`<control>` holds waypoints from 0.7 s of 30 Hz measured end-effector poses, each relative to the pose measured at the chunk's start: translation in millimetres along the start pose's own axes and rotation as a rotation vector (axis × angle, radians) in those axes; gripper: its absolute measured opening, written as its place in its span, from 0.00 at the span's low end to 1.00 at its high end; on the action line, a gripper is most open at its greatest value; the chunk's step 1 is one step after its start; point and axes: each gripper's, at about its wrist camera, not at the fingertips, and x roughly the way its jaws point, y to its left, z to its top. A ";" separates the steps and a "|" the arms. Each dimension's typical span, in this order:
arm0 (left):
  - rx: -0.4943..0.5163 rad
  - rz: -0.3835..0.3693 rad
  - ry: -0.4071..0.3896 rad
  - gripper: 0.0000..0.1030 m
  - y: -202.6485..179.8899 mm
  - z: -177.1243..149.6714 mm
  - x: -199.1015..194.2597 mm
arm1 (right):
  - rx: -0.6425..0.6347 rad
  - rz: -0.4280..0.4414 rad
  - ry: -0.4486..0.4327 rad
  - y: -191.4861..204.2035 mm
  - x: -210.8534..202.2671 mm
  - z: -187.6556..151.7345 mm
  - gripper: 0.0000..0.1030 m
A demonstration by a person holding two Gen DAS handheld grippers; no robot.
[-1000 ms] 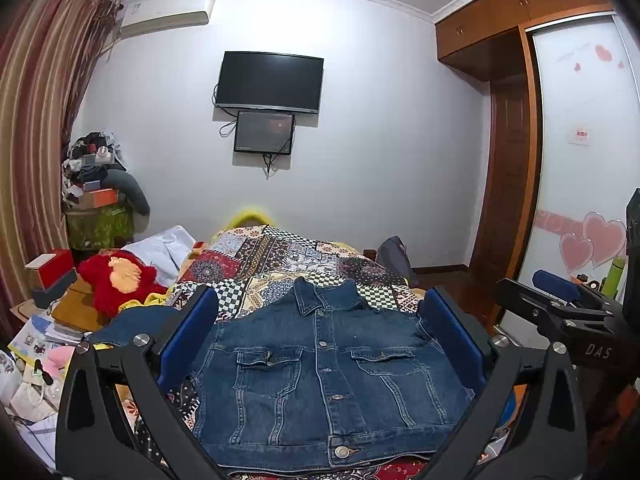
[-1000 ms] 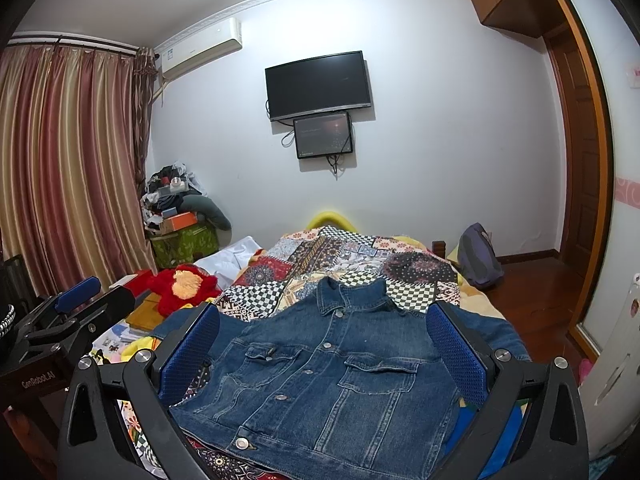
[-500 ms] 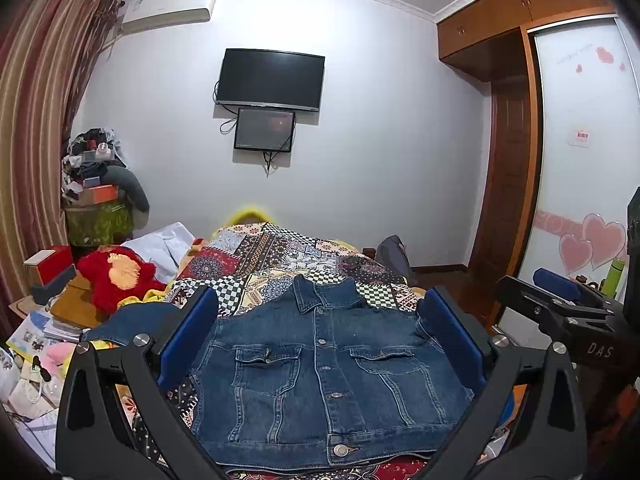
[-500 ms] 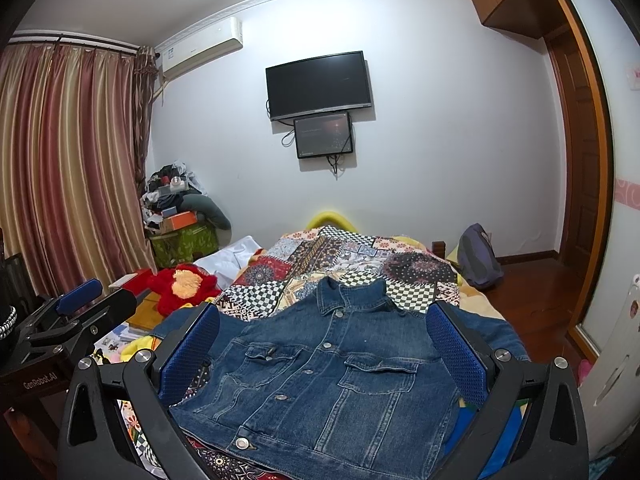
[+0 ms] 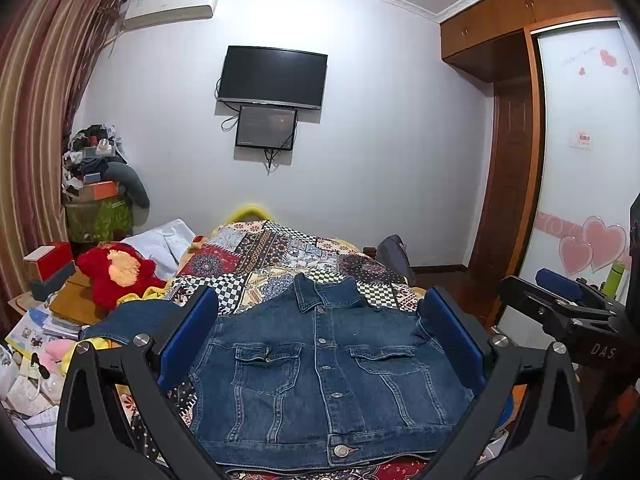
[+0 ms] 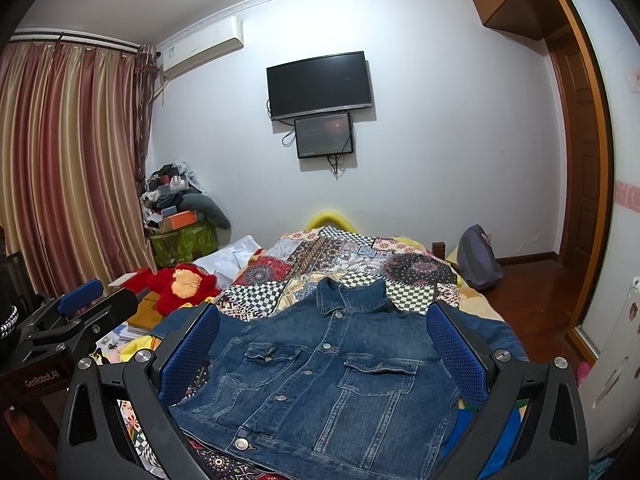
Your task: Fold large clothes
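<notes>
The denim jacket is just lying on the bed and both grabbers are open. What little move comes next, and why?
Probably lower the left gripper toward the sleeve spread out on the left. The denim jacket lies flat, buttoned, front up on the patchwork quilt; the right gripper is open too, holding nothing, so folding likely starts with a sleeve.

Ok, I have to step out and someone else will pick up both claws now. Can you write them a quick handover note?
Left claw: open, holding nothing, hovering above the denim jacket.
Right claw: open, holding nothing, also hovering above the jacket.
Jacket: lies front up and buttoned on the patchwork quilt of the bed, collar toward the far wall, hem nearest you. The left sleeve lies spread out to the side; the other is mostly hidden behind the claw's finger.
Done: the jacket is spread flat.
Left: every fold, likely sleeves in first, then the body.
</notes>
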 end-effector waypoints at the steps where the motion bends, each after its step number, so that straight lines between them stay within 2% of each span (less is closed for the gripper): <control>1: -0.001 0.000 0.000 1.00 -0.2 0.2 0.4 | -0.001 0.000 0.000 0.0 0.1 0.0 1.00; 12: 0.001 0.002 -0.004 1.00 3.0 0.9 -0.3 | -0.002 -0.003 0.006 -2.5 1.2 5.4 1.00; 21: 0.017 0.013 -0.005 1.00 11.8 1.6 10.8 | -0.007 -0.009 0.035 -1.9 18.7 6.6 1.00</control>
